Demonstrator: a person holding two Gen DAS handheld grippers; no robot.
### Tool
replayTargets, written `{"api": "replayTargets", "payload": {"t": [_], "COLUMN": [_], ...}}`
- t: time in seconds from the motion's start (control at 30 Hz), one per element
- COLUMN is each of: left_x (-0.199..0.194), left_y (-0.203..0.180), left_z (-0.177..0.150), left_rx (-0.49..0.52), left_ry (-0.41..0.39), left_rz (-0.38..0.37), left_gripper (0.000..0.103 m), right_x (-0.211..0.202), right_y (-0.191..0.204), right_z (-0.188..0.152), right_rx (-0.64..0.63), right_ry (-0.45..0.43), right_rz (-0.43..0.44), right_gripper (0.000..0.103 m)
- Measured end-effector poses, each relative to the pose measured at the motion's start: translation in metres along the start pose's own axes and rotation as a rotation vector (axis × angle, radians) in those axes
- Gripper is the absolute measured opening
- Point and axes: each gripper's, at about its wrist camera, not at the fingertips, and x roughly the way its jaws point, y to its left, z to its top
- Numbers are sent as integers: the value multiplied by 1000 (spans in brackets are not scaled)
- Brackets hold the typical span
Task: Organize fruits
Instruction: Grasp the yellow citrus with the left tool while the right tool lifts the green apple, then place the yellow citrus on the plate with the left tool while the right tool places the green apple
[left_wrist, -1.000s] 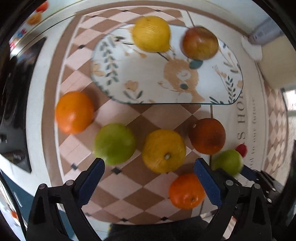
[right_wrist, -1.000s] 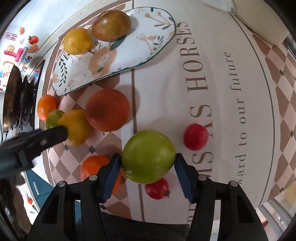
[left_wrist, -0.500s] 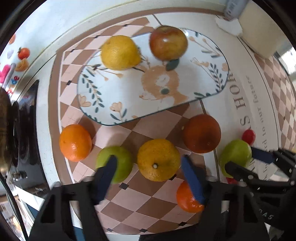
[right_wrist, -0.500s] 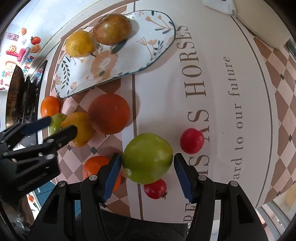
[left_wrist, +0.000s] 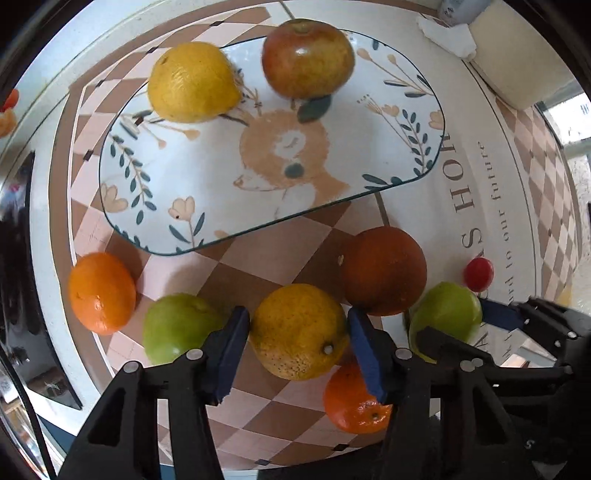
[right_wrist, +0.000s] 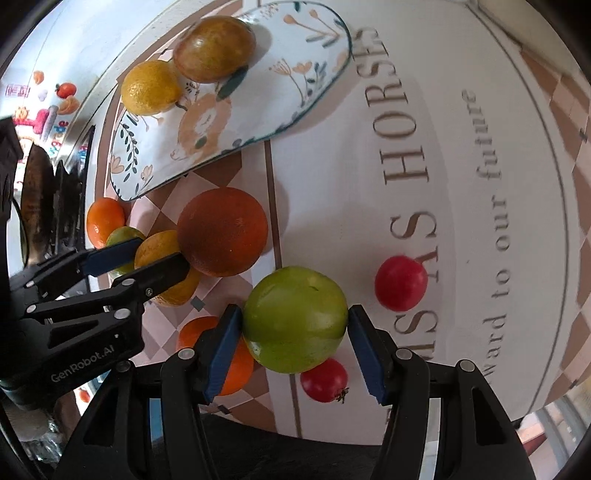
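As both fingers close, fruits sit between.

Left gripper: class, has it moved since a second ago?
Yes. The left gripper has advanced to the yellow-orange fruit, its fingers closing around it.

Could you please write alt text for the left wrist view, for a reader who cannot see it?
The left tongs close around a yellow-orange citrus fruit on a checkered tablecloth. Behind it, a patterned plate holds a lemon and an apple; oranges and green fruit lie around, and the right tongs flank a green apple.
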Motion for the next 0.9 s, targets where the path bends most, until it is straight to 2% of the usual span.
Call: {"api": "replayTargets", "payload": {"t": [0.1, 0.23, 0.3, 0.43, 0.57, 0.73, 0.9], "left_x": [2, 15, 16, 12, 11, 29, 30], "left_y": [12, 40, 44, 46, 45, 41, 37], "left_z": [-4, -9, -10, -19, -33, -39, -42], "left_rx": [-9, -60, -75, -69, -32, -56, -48], "left_ry": [-7, 30, 35, 21, 8, 50, 23], "left_rz": [-21, -97, -109, -69, -53, -102, -59], "left_gripper": [54, 57, 55, 54, 57, 57, 55], "right_x": [5, 14, 11, 3, 2, 4, 6], "right_y": [-3, -7, -7, -4, -8, -14, -10], "right_z": [-2, -3, -4, -6, -6, -3, -3], "right_rx": [16, 47, 44, 7, 8, 28, -2], "right_ry": [10, 28, 15, -9, 2, 6, -9], "right_rz": [27, 78, 71, -2, 12, 34, 16], "right_gripper": [62, 63, 59, 59, 59, 61, 60]}}
